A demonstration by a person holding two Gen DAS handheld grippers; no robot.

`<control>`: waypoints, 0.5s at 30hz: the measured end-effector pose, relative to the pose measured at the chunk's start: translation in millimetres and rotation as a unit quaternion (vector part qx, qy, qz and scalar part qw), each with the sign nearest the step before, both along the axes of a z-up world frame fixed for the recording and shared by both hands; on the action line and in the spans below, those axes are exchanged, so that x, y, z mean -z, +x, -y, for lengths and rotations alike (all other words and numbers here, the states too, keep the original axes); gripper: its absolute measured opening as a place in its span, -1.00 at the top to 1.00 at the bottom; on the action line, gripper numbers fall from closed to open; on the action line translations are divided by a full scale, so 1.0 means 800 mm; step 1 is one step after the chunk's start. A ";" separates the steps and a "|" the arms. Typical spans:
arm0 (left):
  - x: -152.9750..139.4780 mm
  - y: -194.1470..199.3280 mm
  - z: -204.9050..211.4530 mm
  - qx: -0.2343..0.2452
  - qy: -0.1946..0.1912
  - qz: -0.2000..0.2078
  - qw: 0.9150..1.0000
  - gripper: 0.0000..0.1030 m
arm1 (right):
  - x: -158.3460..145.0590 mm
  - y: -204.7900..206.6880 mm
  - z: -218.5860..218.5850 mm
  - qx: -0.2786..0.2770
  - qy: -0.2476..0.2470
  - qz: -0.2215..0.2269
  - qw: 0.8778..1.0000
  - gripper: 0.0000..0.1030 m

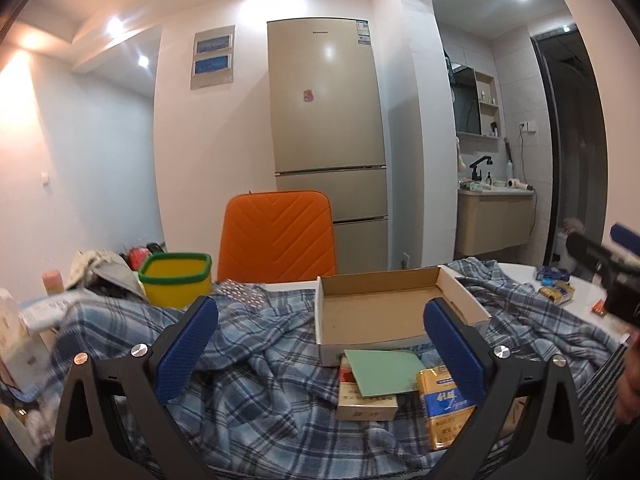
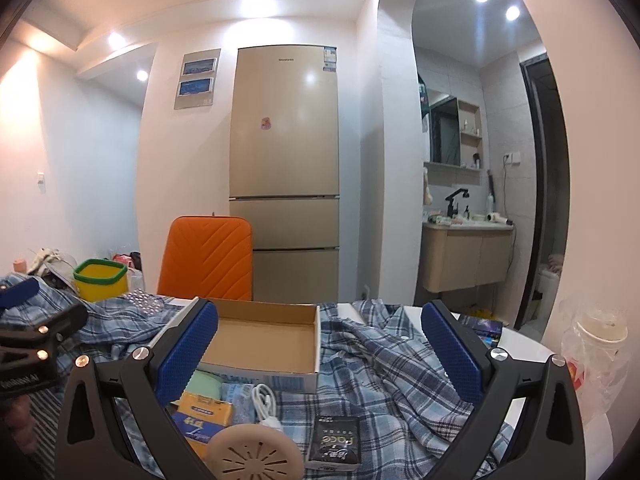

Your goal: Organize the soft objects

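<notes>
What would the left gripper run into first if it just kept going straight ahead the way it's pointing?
Most likely the open cardboard box, which sits straight ahead between the open fingers of the left gripper. Depth is hard to judge; if the line runs low, the green card on the plaid cloth comes first.

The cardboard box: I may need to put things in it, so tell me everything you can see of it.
The cardboard box is a shallow open tray, white outside and plain brown inside, with low walls and no lid in view. Nothing lies in it. It sits flat on the blue plaid cloth, past both open grippers. A green card and small packs lie against its near wall; an orange chair back stands behind it.
</notes>
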State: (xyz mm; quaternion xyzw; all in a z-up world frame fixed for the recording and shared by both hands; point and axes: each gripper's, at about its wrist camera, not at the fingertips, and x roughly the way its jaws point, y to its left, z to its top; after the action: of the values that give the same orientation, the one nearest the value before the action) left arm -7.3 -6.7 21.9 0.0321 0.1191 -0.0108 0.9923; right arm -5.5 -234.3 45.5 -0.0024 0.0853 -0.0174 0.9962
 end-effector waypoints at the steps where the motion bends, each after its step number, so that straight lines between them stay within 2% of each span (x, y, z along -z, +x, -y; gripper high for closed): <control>1: -0.002 -0.001 0.001 -0.001 0.002 0.000 1.000 -0.99 | -0.003 -0.001 0.000 -0.001 0.003 -0.001 1.000 -1.00; 6: -0.016 -0.009 0.001 0.001 -0.003 0.002 1.000 -0.99 | -0.020 -0.010 0.000 -0.005 0.011 -0.001 1.000 -1.00; 15: -0.036 -0.022 0.002 0.010 -0.015 -0.013 1.000 -0.99 | -0.040 -0.029 -0.014 -0.024 -0.006 0.006 1.000 -1.00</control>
State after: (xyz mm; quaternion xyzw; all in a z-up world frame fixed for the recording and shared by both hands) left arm -25.0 -8.3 50.5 0.0184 0.1318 -0.0231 0.9908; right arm -28.6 -223.1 77.2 -0.0106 0.0793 0.0058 0.9968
